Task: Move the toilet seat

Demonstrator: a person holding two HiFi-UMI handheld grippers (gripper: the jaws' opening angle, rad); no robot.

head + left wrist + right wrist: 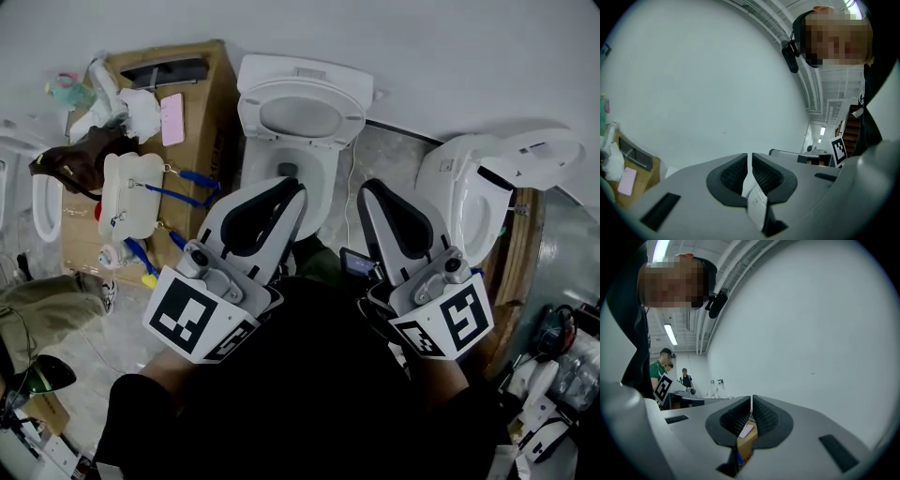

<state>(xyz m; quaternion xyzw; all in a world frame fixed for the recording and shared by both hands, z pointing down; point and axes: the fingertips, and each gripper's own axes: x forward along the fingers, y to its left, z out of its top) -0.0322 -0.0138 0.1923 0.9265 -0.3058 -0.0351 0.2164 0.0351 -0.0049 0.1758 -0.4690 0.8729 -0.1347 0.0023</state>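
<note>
Both tools are closed and empty, held level side by side. The toilet seat (302,120) lies ahead and below, apparently flat on its bowl, long axis running toward the wall. The left tool (292,190) lines up with it; the right tool (368,190) points just off its right side.

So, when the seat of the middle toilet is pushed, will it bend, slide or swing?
The toilet seat looks like hard white plastic, so it probably stays stiff. It seems hinged at one end, so it should swing, not slide. Its smooth glossy surface may be slippery.
</note>
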